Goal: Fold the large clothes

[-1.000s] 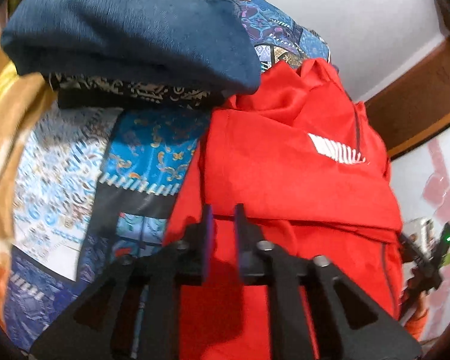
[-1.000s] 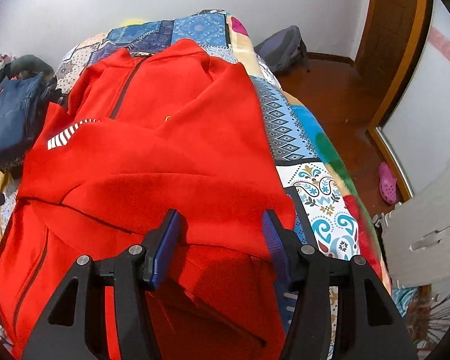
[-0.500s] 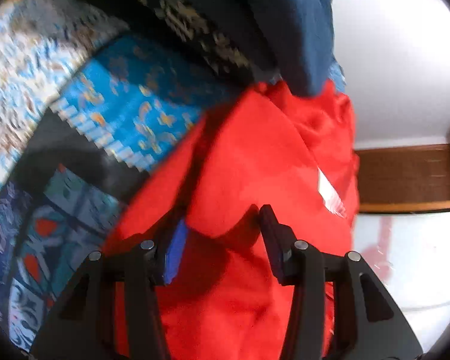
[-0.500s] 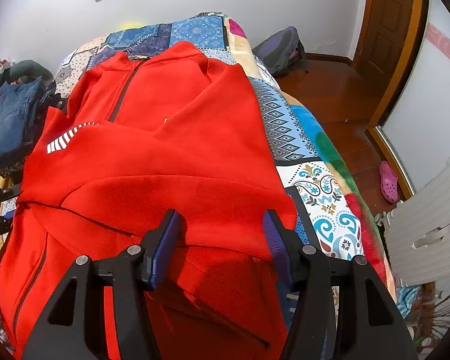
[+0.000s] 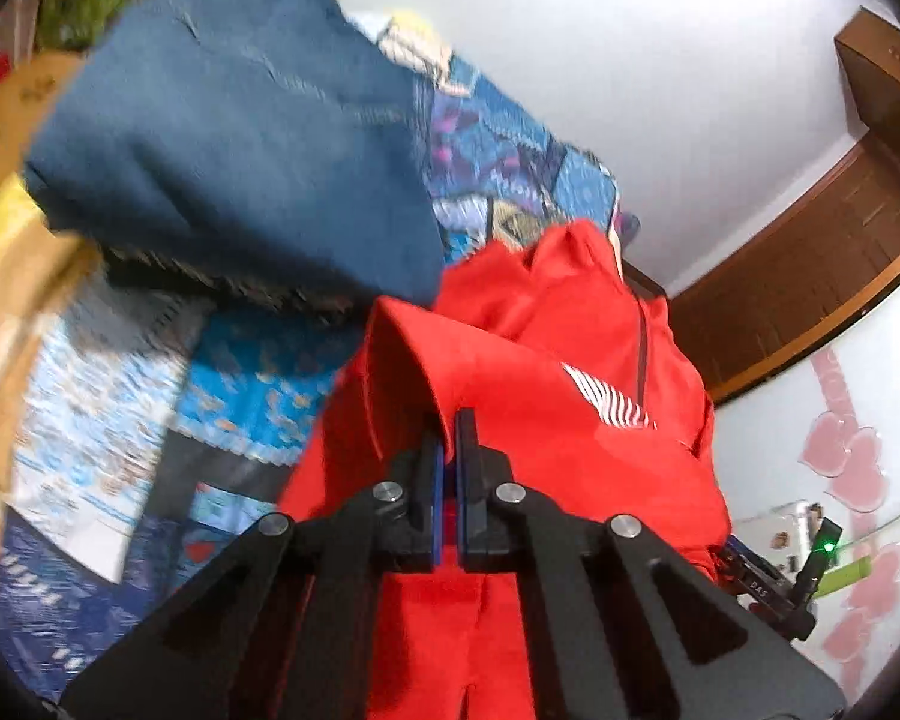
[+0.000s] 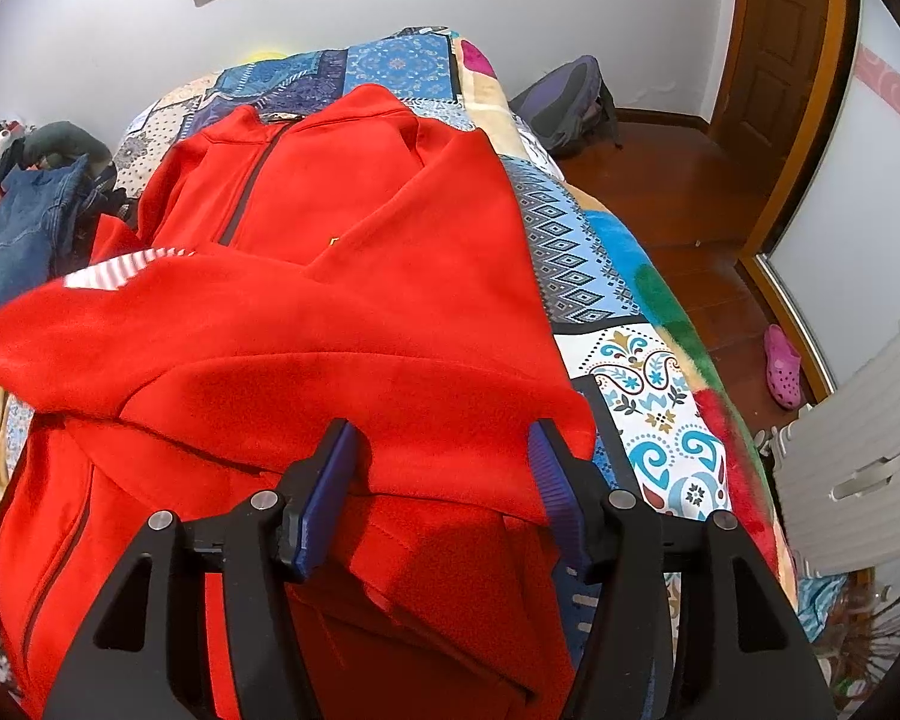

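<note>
the bed point(image 6: 648, 372) with its patchwork cover takes up most of both views, and the red jacket point(image 6: 342, 276) lies spread across it, collar at the far end and zip up the middle. a sleeve or side panel is already folded in over the chest, so i'd say this is mid-fold, with the near fold edge being picked up. a jeans pile point(image 5: 228, 144) sits on the bed just beside the jacket's left side.

left gripper point(image 5: 448, 456) is pinched nearly closed on a ridge of red cloth at the jacket's left edge, and the cloth tents up from it. right gripper point(image 6: 444, 480) is spread wide, fingers either side of the folded edge at the right corner, nothing clamped yet.

my guess at the next move: the right one needs to close on that edge so both corners are held, then lift together and carry the fold up toward the collar without the layers sliding apart.
</note>
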`<state>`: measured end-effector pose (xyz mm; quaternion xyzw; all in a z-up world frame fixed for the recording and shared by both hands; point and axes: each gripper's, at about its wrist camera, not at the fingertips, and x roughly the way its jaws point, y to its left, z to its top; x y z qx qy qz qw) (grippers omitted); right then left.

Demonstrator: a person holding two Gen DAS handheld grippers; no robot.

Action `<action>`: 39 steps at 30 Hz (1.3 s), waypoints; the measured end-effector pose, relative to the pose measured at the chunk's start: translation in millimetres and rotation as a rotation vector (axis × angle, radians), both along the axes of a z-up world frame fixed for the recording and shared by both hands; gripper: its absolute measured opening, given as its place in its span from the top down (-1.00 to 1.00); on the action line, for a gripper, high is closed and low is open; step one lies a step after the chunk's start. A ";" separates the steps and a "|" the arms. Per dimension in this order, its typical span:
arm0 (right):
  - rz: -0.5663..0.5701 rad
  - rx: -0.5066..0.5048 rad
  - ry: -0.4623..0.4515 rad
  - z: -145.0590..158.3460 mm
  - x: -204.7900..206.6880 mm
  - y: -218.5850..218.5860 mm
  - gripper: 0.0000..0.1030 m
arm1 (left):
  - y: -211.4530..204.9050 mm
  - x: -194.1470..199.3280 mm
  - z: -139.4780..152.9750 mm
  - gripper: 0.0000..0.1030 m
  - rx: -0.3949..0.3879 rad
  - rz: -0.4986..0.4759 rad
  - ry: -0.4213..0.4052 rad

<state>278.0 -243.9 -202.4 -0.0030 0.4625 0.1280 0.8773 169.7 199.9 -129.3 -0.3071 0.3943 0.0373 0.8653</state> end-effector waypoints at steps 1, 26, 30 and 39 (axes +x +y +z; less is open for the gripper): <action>0.000 0.000 0.000 -0.1 -0.1 -0.2 -0.09 | 1.2 -4.2 0.9 0.98 0.002 0.003 0.000; 0.013 0.089 0.047 14.5 10.8 2.7 -0.10 | -5.1 -36.2 -78.7 0.97 0.129 -0.072 0.302; 0.036 0.052 0.068 -4.7 5.6 6.0 -0.09 | -13.4 -35.2 -87.1 0.86 0.170 -0.109 0.351; 0.069 0.124 0.052 29.7 26.0 -4.7 -0.10 | 1.8 -25.2 -30.3 0.08 0.323 0.000 0.217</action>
